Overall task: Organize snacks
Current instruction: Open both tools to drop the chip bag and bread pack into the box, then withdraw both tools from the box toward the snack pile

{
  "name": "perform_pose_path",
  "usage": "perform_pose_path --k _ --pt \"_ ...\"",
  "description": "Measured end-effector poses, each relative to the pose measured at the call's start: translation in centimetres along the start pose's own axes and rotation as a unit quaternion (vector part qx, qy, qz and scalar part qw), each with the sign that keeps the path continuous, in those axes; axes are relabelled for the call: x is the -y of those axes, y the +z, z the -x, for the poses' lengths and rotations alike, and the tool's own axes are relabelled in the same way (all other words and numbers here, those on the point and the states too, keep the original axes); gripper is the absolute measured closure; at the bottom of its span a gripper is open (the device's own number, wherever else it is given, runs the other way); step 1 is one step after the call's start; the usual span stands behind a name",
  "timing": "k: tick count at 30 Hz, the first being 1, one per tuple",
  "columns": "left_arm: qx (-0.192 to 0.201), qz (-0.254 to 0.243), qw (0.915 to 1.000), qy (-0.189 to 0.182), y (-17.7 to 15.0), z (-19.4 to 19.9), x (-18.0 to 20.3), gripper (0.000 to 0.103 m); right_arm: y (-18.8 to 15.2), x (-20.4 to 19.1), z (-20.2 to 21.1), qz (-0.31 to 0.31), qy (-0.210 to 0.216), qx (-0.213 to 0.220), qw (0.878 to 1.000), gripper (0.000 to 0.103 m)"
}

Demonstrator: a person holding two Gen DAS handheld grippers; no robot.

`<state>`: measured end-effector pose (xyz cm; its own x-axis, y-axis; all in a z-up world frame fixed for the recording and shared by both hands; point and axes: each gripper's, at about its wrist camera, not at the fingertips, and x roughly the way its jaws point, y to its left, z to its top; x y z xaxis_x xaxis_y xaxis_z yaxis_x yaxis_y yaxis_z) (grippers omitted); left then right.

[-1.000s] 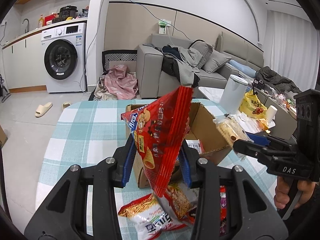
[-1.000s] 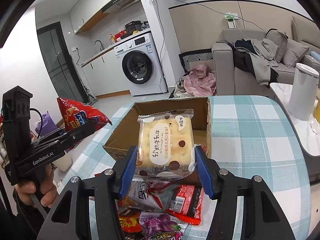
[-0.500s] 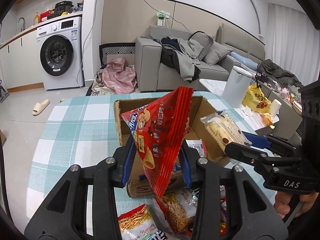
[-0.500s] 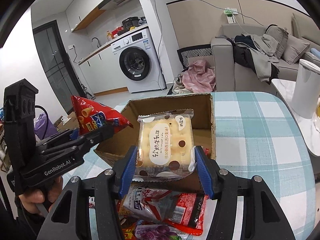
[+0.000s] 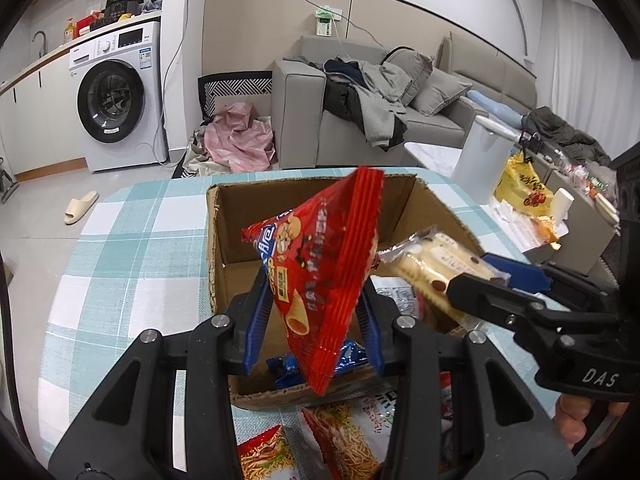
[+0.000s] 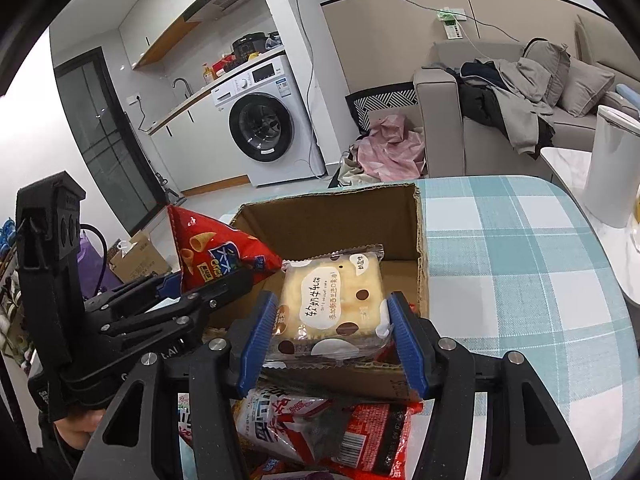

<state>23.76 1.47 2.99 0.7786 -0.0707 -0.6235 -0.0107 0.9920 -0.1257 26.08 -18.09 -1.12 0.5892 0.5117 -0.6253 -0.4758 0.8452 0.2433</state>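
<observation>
Two hand-held grippers, both loaded, over an open cardboard box [image 5: 224, 240] on the checked worktop [image 5: 120, 264]. Left hand-held gripper [image 5: 312, 324] is clamped tight on a red chip bag [image 5: 320, 264]: pads pinch its lower, narrow end, and the long axis runs up and away from the camera, tilted right, crimped top seal highest. The bag hangs above the box's near-left part; in the right wrist view it [image 6: 212, 252] pokes in over the box's left wall. Right hand-held gripper [image 6: 332, 340] holds a clear-wrapped square cake pack [image 6: 336, 300] by its two side edges, jaws part open to the pack's width. The pack is flat, label up, its length along the fingers, far end toward the box's back wall [image 6: 332, 220]; it sits over the box's near edge. From the left wrist view the pack [image 5: 436, 268] lies tilted, far end pointing up-left over the box's right side. A blue wrapper [image 5: 316, 364] lies on the box floor. More snack packets [image 6: 320, 428] are heaped at the worktop's near edge, just before the box.
</observation>
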Motion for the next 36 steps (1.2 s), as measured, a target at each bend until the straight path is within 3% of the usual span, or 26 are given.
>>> perform_pose_path --k 7,10,12,14,17,21,23,36 --pt "-0.015 0.000 0.9999 0.000 -0.6 -1.0 -0.1 0.066 0.0 0.2 -0.1 0.005 -0.004 0.004 1.000 0.045" --pt "-0.012 0.000 0.9999 -0.004 -0.7 -0.7 -0.3 0.065 -0.2 0.1 0.3 0.014 -0.006 0.010 1.000 0.040" --pt "-0.011 -0.003 0.9999 -0.003 -0.8 -0.3 -0.2 0.057 -0.3 -0.1 0.6 0.021 -0.009 0.014 1.000 0.038" --pt "-0.004 -0.006 1.0000 -0.001 -0.9 0.3 -0.1 0.042 -0.4 -0.2 1.1 0.028 -0.014 0.015 0.999 0.037" --pt "0.007 -0.011 0.9999 0.004 -1.0 1.6 0.2 0.021 -0.7 -0.5 1.8 0.040 -0.017 0.016 0.999 0.024" --pt "0.017 -0.018 0.9996 0.010 -1.3 3.3 0.5 0.014 -1.3 -0.7 3.0 0.040 -0.015 0.022 0.999 0.006" --pt "0.020 -0.019 0.9995 0.014 -1.6 4.1 0.5 0.001 -1.6 -0.5 3.5 0.034 -0.017 0.025 0.999 0.001" --pt "0.028 -0.011 0.9992 0.027 -4.8 9.6 0.1 0.001 -4.3 0.6 6.4 0.020 -0.028 0.025 0.999 0.001"
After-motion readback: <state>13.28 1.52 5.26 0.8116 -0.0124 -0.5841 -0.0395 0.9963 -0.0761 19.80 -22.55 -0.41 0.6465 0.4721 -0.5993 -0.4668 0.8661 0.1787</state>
